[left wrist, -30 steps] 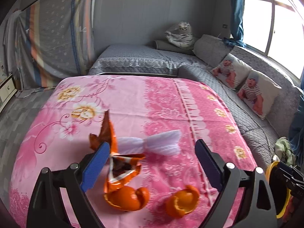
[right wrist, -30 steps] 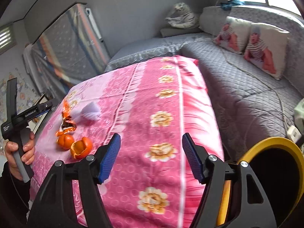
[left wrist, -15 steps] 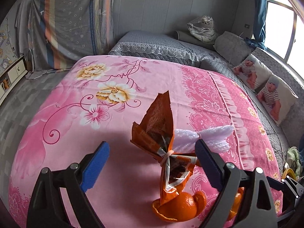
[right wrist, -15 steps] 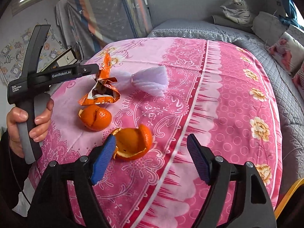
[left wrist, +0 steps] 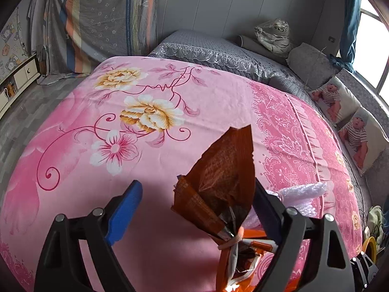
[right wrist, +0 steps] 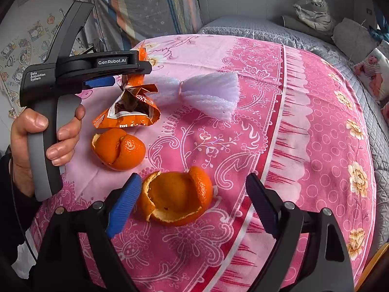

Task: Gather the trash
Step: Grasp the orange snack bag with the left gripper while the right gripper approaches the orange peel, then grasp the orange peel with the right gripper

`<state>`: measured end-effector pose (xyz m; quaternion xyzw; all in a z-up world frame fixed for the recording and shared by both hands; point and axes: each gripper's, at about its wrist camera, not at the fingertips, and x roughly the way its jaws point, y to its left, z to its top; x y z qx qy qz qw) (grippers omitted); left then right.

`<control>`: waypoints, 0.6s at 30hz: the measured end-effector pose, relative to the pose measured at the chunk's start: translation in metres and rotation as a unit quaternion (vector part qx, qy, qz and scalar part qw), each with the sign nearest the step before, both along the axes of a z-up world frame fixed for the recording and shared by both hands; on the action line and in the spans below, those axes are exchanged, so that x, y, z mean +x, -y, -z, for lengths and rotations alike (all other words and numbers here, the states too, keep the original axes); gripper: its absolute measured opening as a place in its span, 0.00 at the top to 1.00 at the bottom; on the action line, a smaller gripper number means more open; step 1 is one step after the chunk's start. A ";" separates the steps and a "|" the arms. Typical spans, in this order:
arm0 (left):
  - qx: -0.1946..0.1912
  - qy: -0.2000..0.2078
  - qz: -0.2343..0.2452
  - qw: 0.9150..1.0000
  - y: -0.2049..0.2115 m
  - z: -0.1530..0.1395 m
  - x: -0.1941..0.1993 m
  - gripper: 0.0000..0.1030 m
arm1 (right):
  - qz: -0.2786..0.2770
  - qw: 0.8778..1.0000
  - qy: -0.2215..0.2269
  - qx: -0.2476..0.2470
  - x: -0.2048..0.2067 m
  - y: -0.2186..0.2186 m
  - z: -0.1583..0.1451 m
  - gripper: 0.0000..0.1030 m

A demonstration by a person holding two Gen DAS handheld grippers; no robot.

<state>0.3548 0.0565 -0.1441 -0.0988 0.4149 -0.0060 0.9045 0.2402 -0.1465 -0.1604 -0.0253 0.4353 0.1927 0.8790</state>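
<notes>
Jaws apart on both: left gripper [left wrist: 197, 209] straddles snack wrapper [left wrist: 218, 185]; right gripper [right wrist: 192, 202] straddles orange peel [right wrist: 175, 194]

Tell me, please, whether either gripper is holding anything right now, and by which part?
Nothing is held. The left gripper is open around the orange snack wrapper; the right gripper is open around an orange peel.

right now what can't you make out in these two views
- Orange snack wrapper: left wrist view, its lower end is cut off by the bottom edge and partly behind the left gripper fingers; the print is unreadable.
- White foam net: left wrist view, mostly hidden behind the right-hand finger.
- Yellow bin rim: right wrist view, only a sliver at the corner, contents unseen.
- Near orange peel: whether the right gripper touches it is unclear.
</notes>
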 end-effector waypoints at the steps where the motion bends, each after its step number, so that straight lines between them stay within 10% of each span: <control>1: -0.005 -0.002 -0.001 1.000 -0.001 0.002 0.001 0.25 | 0.000 1.000 0.002 -0.002 0.001 0.000 0.000 0.19; 9: -0.015 -0.011 -0.009 1.000 -0.006 0.011 0.008 0.52 | 0.000 1.000 -0.004 0.008 0.000 0.002 -0.002 0.18; 18: -0.008 -0.004 -0.018 1.000 -0.008 0.008 0.005 0.59 | -0.006 0.999 -0.034 0.000 0.004 -0.004 0.011 0.20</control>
